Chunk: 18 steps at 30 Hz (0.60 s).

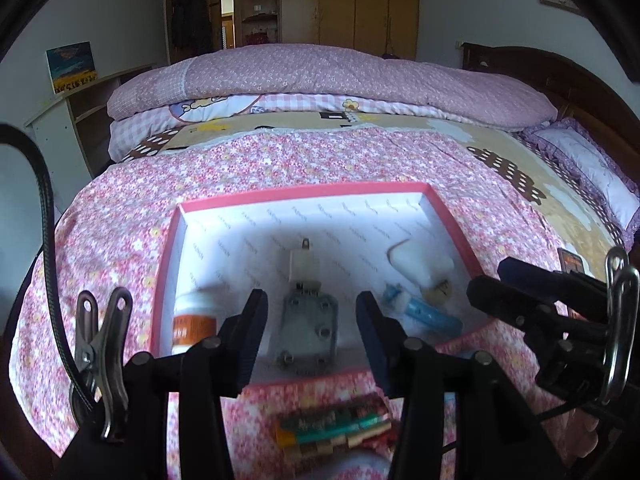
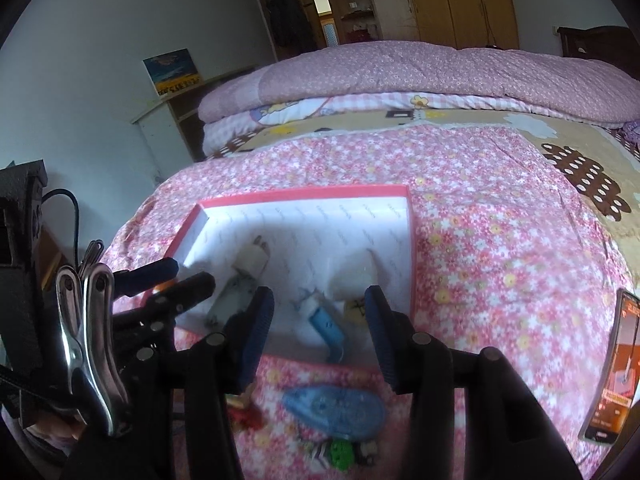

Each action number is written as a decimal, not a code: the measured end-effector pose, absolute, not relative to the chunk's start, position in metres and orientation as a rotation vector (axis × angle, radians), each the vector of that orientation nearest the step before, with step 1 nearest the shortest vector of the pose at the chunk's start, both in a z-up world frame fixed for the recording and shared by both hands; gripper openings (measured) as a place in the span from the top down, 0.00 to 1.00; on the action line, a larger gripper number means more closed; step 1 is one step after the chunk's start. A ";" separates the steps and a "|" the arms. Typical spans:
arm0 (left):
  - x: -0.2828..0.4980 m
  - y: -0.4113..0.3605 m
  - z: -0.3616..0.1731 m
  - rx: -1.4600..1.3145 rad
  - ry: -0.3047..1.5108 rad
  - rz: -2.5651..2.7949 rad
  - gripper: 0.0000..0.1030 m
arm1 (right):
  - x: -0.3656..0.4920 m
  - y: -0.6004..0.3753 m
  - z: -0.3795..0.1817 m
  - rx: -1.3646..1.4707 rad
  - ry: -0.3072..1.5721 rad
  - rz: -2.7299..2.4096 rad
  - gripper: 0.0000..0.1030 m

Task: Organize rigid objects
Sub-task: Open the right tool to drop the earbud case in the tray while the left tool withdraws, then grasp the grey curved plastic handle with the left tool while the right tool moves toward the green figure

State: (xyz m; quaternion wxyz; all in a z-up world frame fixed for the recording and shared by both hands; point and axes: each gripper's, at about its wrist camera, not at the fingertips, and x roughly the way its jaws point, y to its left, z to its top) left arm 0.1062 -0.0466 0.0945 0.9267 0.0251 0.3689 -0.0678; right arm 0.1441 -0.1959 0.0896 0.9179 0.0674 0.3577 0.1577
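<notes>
On the floral bedspread (image 1: 320,160) sits a shallow pink-rimmed box (image 1: 304,194) with a white lining, and by the look of it the sorting is well under way but not finished. Going from the left inside the box: a small white bottle with an orange label (image 1: 192,322) lies against the left wall; next to it, near the middle, a grey plate-like fitting with a white plug-shaped piece (image 1: 306,308) stretches toward the far wall; further right lies a blue-and-white tube-like item (image 1: 424,312), and beyond it a white block (image 1: 420,262) with a small yellowish piece just beside it, close to the right wall. The left gripper (image 1: 312,320) hangs over the near edge of the box with its jaws apart and nothing between them; the right gripper (image 2: 320,320) is likewise spread wide and empty, poised over the near right part of the box. What is left lies outside, on the bedspread in front of the box — a bundle of coloured sticks, orange and teal (image 1: 332,426), a red toy-like bit (image 2: 248,410), a blue oval tape dispenser (image 2: 334,406), and a small green-and-striped thing (image 2: 340,452), too blurred to name. Far right, a phone (image 2: 612,368) lies on the bedspread, well apart from the box.
</notes>
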 end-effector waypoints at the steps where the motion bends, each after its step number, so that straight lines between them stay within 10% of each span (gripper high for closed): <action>1: 0.102 -0.046 0.094 0.051 0.756 -0.139 0.53 | 0.140 -0.196 0.089 0.139 0.736 0.326 0.53; 18: 0.044 -0.019 0.068 -0.050 0.823 -0.142 0.53 | 0.083 -0.204 0.062 0.159 0.795 0.322 0.53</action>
